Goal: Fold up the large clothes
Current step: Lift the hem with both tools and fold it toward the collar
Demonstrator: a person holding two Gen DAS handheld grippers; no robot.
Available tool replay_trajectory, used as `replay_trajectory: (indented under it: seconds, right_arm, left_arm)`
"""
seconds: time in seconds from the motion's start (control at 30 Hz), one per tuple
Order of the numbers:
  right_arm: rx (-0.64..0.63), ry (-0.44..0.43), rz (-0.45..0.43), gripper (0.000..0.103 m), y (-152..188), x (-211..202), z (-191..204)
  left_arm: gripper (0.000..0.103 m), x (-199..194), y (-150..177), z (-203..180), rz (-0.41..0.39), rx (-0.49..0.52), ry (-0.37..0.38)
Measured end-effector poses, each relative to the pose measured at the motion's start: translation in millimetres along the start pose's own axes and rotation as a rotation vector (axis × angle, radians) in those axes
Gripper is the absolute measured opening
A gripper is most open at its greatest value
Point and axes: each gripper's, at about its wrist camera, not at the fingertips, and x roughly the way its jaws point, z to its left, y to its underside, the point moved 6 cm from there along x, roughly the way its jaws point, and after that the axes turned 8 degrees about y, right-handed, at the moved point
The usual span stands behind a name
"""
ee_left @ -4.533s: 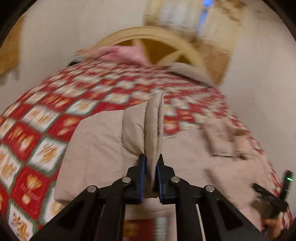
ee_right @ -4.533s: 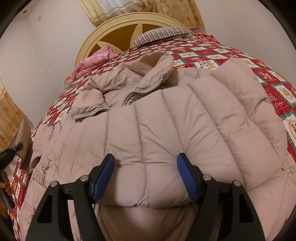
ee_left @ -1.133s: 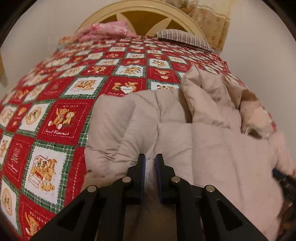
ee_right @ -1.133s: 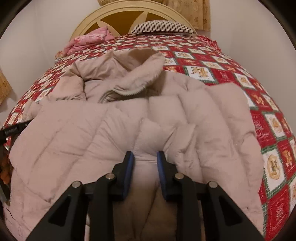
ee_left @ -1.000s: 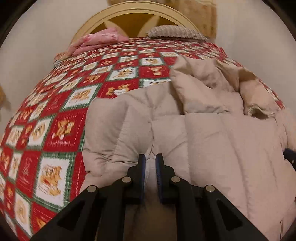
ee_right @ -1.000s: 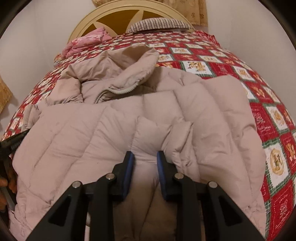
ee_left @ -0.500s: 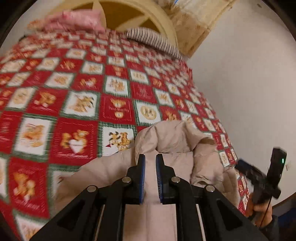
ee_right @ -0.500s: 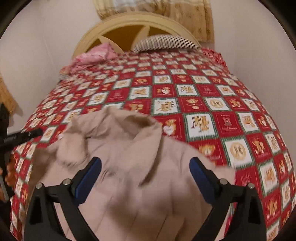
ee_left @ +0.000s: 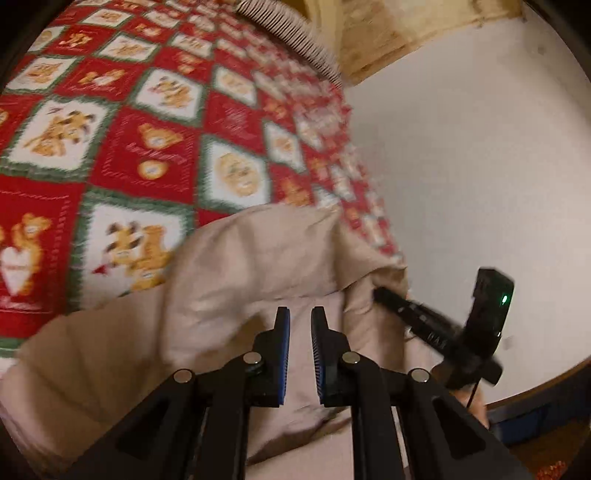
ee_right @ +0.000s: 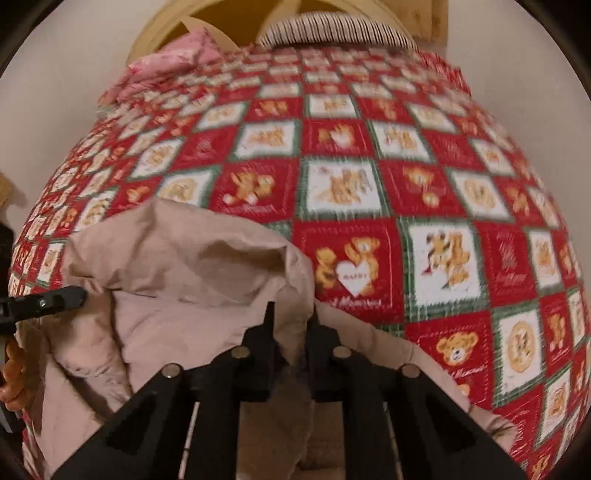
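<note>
**Two grippers pinch one beige puffer jacket at the near end of the bed**

Both claws are closed to a narrow gap on cloth. The left gripper (ee_left: 299, 314) has jacket fabric running between its blue pads; the right gripper (ee_right: 291, 314) clamps a raised fold of the same garment.

One jacket (ee_right: 184, 266), pale beige and padded, lies bunched at the near edge of the bed, its upper layer lifted into a soft, creased hump with a rolled rim. It looks puffy and matte, blurred by motion in places.

Under it spreads a quilt (ee_right: 369, 155) of red and white squares with teddy bears and green borders. At the far end sit a striped pillow (ee_right: 332, 31), a pink bundle (ee_right: 166, 61) to its left, and a cream arched headboard (ee_right: 369, 11). Plain pale wall (ee_left: 461, 166) stands to the right, with patterned yellow curtain (ee_left: 369, 33) beyond the bed.
</note>
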Motion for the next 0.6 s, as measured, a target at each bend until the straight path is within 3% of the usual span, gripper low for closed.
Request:
replay_trajectory:
  seconds: [0.1, 0.23, 0.37, 0.47, 0.53, 0.6]
  right_arm:
    - [0.061, -0.041, -0.051, 0.011, -1.2, -27.9, -9.9]
    - [0.105, -0.053, -0.067, 0.011, 8.9, -44.6, -21.8]
    - [0.145, -0.028, -0.009, 0.011, 34.9, -23.5, -38.6]
    - [0.205, -0.042, 0.041, 0.011, 55.3, 3.2, -49.4]
    - [0.2, -0.025, 0.017, 0.009, 63.6, 11.5, -52.0]
    - [0.187, -0.001, -0.024, 0.009, 64.9, 12.7, -49.5]
  left_arm:
    - [0.011, -5.2, 2.6, -25.7, -0.013, 0.036, 0.085]
    - [0.011, -25.3, 9.7, -58.7, -0.033, 0.114, 0.089]
    - [0.011, -57.2, 6.7, -66.3, -0.136, 0.227, -0.087]
    - [0.011, -69.0, -1.9, -55.8, -0.183, 0.209, -0.176]
    - [0.011, -68.2, -8.5, -43.2, -0.193, 0.176, -0.234]
    - [0.011, -58.5, -14.8, -41.8, -0.164, 0.21, -0.281]
